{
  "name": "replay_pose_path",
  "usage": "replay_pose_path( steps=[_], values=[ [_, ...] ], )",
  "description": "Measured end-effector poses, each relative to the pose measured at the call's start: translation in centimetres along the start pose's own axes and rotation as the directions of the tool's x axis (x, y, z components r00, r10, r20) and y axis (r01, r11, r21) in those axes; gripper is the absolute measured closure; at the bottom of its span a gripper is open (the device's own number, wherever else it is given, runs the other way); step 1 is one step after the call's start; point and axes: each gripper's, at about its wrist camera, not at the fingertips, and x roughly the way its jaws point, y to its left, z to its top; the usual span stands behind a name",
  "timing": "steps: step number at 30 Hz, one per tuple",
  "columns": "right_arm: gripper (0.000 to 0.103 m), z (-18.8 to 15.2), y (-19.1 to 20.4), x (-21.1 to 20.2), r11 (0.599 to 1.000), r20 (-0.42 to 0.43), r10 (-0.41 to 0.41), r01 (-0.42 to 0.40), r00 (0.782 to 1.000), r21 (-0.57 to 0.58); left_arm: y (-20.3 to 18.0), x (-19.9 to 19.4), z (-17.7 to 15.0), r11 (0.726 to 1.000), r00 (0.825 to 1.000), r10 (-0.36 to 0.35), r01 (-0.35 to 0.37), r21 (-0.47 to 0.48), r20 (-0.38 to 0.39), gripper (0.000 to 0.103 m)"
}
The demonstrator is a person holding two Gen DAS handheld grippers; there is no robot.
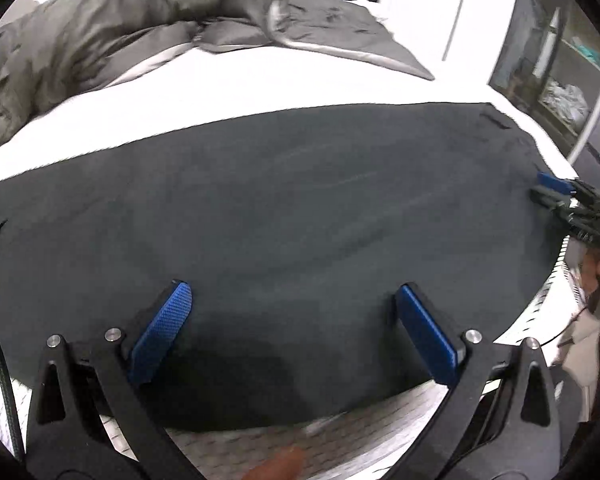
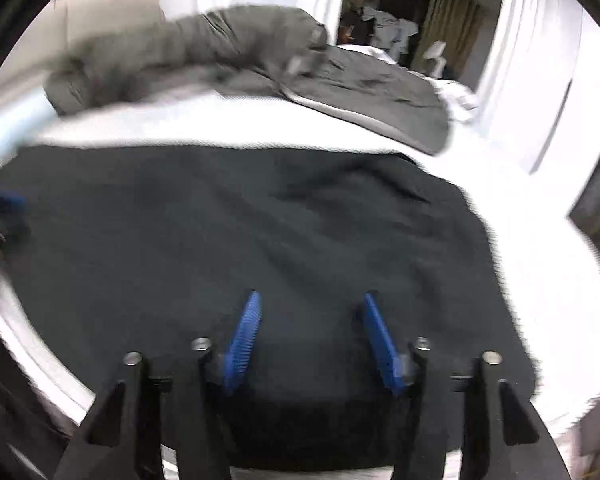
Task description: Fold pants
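Dark pants (image 1: 284,216) lie flat across a white bed (image 1: 228,88), folded lengthwise into a long band. My left gripper (image 1: 292,296) is open, its blue pads spread just above the pants' near edge, holding nothing. My right gripper (image 2: 310,300) is open too, hovering over the pants (image 2: 236,220) near their near edge. The right gripper also shows at the far right of the left wrist view (image 1: 556,192), at the pants' right end. The left gripper appears blurred at the left edge of the right wrist view (image 2: 4,208).
A crumpled grey duvet (image 1: 112,36) lies across the far side of the bed, also in the right wrist view (image 2: 228,52). The patterned mattress edge (image 1: 360,428) runs along the near side. A glass cabinet (image 1: 556,56) stands at the right. A doorway (image 2: 404,12) opens beyond the bed.
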Motion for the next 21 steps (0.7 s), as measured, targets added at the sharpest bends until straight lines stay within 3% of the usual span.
replay_pose_path(
  steps=[2, 5, 7, 8, 12, 13, 15, 16, 19, 21],
  values=[
    [0.039, 1.8, 3.4, 0.9, 0.996, 0.003, 0.075, -0.075, 0.997, -0.037, -1.9, 1.7, 2.2, 0.999, 1.000, -0.021, 0.021, 0.030, -0.012, 0.001],
    [0.039, 3.8, 7.7, 3.7, 0.982, -0.032, 0.172, -0.173, 0.985, -0.071, -4.0, 5.5, 4.1, 0.996, 0.994, -0.035, 0.043, 0.082, -0.105, 0.001],
    [0.039, 4.6, 9.2, 5.4, 0.984, -0.063, 0.140, -0.145, 0.988, -0.098, -3.2, 6.8, 4.8, 0.998, 0.993, -0.022, 0.029, 0.058, -0.118, 0.001],
    [0.039, 4.8, 9.1, 6.4, 0.989, -0.084, 0.083, -0.093, 0.993, -0.117, -2.5, 6.6, 4.8, 0.998, 0.993, -0.039, 0.045, 0.048, -0.113, 0.001],
    [0.039, 3.4, 3.8, 6.5, 0.978, -0.071, -0.146, 0.133, 0.987, -0.163, 0.3, 5.9, 4.5, 1.000, 0.995, -0.011, 0.013, 0.022, -0.094, 0.003],
    [0.039, 2.7, 0.8, 6.4, 0.957, -0.072, -0.259, 0.246, 0.963, -0.156, 1.3, 5.7, 4.3, 1.000, 0.996, -0.009, 0.009, 0.006, -0.091, 0.003],
    [0.039, 1.3, -4.1, 6.2, 0.939, -0.099, -0.338, 0.328, 0.936, -0.103, 2.2, 5.6, 4.2, 1.000, 0.996, -0.006, 0.005, -0.011, -0.087, 0.003],
    [0.034, 0.6, -7.0, 6.3, 0.937, -0.125, -0.350, 0.346, 0.928, -0.058, 2.4, 5.6, 4.2, 1.000, 0.996, -0.007, 0.006, -0.014, -0.087, 0.003],
    [0.031, 0.2, -10.0, 6.7, 0.970, -0.147, -0.226, 0.236, 0.963, 0.057, 2.5, 5.7, 4.1, 1.000, 0.995, 0.020, -0.020, -0.002, -0.096, 0.003],
    [0.031, 0.7, -9.5, 6.1, 0.965, -0.128, -0.255, 0.260, 0.958, 0.023, 1.9, 5.7, 4.7, 0.999, 0.994, 0.045, -0.046, -0.001, -0.096, 0.003]
  ],
)
